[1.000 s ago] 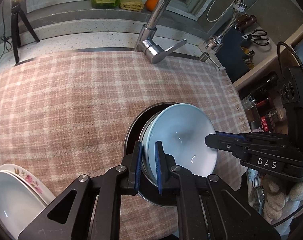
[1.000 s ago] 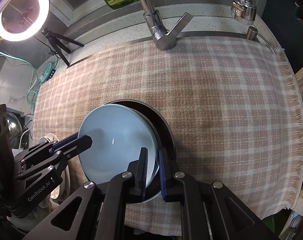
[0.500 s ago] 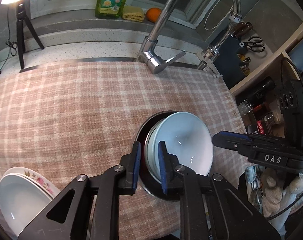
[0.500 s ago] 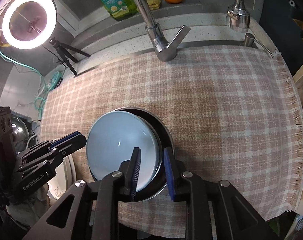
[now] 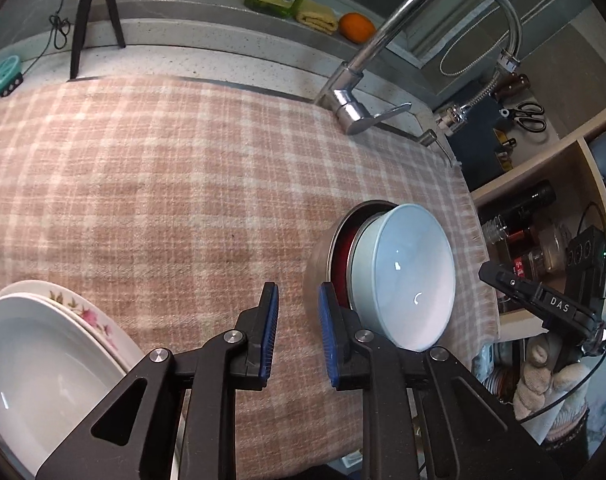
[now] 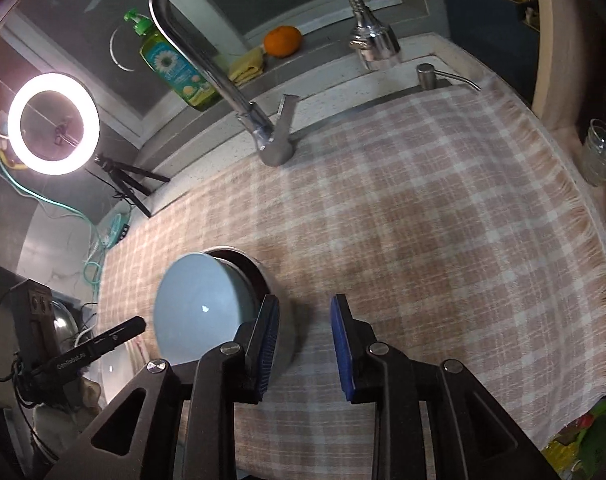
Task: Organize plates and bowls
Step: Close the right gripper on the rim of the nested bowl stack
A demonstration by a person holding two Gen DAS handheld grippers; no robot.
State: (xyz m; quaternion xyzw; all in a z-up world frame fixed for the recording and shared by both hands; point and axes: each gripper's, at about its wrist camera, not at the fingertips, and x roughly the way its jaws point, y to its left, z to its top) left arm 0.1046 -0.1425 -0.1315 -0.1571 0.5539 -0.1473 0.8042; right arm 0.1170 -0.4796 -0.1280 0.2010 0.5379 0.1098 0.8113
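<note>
With both sets of jaws standing apart and empty, I judge the nesting step finished; the pale blue bowl sits tilted inside the steel bowl on the checked cloth that covers the surface. My left gripper hangs just beside the steel bowl's near-left wall, one finger almost at its rim; my right gripper stands at that bowl's opposite side, its left finger close against the wall, whether touching I cannot tell. Two stacked plates, the lower one flowered, lie well to the left of the steel bowl, at the cloth's near edge. Next, I judge, the plates want attention; that calls for a leftward reach with jaws wide. Beyond the steel bowl the cloth lies open up to the tap; to its right the fringed edge is near, so I would keep clear there.
</note>
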